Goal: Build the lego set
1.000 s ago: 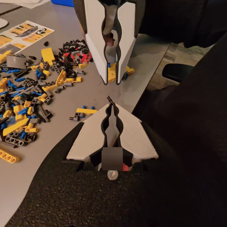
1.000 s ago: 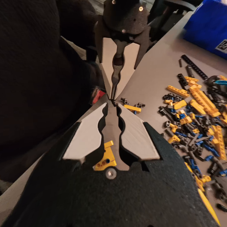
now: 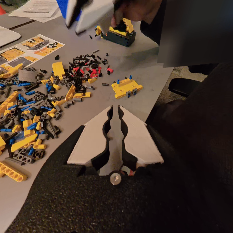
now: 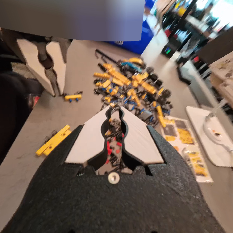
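On the grey tabletop: heap of building pieces, yellow plate; left tongs and right tongs, both slightly parted, holding nothing.

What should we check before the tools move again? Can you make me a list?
1. Left tool empty: ok, jaws slightly apart, nothing between.
2. Right tool empty: ok, jaws apart.
3. Yellow plate with blue pins lies flat, clear of the brick pile: ok.
4. Dark-and-yellow block assembly free: not ok, a hand is at it.
5. Right wrist view sharp: not ok, blurred.
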Motion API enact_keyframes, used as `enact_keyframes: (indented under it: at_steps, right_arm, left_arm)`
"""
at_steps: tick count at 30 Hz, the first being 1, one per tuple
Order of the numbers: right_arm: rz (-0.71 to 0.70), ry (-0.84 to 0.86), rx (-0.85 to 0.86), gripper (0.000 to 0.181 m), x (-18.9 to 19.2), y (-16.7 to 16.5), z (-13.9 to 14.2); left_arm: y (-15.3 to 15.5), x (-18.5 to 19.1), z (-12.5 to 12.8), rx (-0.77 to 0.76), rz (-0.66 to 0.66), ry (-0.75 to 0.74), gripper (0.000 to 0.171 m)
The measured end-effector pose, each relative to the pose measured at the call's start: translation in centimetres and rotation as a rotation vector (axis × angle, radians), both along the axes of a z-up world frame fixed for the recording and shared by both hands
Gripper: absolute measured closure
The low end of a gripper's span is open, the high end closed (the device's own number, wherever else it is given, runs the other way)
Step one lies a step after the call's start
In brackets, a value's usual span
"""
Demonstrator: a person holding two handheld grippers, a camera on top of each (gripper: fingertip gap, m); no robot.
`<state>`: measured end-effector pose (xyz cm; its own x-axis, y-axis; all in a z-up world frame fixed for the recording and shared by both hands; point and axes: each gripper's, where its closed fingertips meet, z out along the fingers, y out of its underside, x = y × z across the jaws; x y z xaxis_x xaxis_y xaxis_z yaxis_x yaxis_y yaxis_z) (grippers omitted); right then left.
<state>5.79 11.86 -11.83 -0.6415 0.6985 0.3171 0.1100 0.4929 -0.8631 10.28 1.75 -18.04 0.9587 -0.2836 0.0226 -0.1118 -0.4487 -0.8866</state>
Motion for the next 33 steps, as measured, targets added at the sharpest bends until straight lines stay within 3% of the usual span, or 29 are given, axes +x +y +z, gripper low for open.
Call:
enact_keyframes:
  at_steps: [5,8,15,19,33]
  right_arm:
    - [0.017,-0.474,0.047,0.169,3.1,-0.4,-6.3]
    - [0.027,-0.581,0.01,0.169,4.2,-0.6,-7.7]
    - [0.041,-0.641,-0.029,0.169,4.1,-1.7,-9.1]
    - [-0.018,-0.644,0.05,0.17,3.4,-0.8,-10.5]
    - [0.054,-0.514,0.13,0.161,2.6,-2.5,-10.4]
  left_arm:
    - [2.2,-0.4,0.7,0.0,0.044,0.031,0.162]
    - [2.7,-0.7,0.4,-0.01,0.046,0.014,0.162]
    - [3.5,-1.0,0.7,0.01,0.044,-0.054,0.162]
    - [3.2,-0.6,0.5,-0.012,0.034,-0.061,0.162]
    - [2.3,-1.9,0.8,0.03,0.073,-0.068,0.162]
